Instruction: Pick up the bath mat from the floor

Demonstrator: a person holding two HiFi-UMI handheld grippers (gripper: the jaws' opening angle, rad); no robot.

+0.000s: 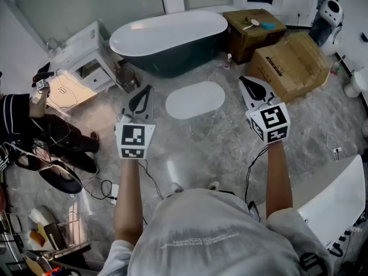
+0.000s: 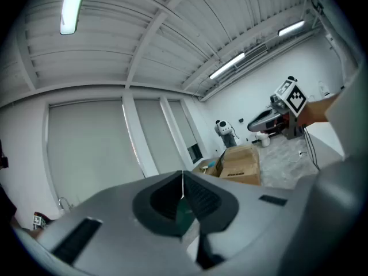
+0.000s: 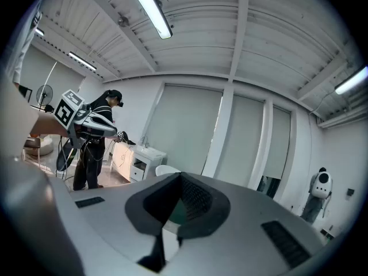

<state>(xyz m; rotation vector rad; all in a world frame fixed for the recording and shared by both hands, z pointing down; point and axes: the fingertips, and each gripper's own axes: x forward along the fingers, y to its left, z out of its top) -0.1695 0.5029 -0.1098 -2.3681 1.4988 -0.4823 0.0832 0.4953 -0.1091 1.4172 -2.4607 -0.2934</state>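
Note:
The bath mat (image 1: 195,99) is a white oval lying flat on the grey marble floor in front of the bathtub. In the head view it sits between my two grippers, which are held up in the air with nothing in them. My left gripper (image 1: 147,91) is to the mat's left, jaws shut and pointing forward. To the mat's right, my right gripper (image 1: 245,81) is also shut. Both gripper views look up at walls and ceiling and do not show the mat. The jaws of the left gripper (image 2: 183,180) and the right gripper (image 3: 180,181) meet with no gap.
A dark bathtub (image 1: 169,36) stands behind the mat. Cardboard boxes (image 1: 293,62) and a brown box (image 1: 253,30) sit at the back right, a white cabinet (image 1: 86,56) at the left. A person (image 1: 34,125) stands at the far left. Cables lie on the floor near my feet.

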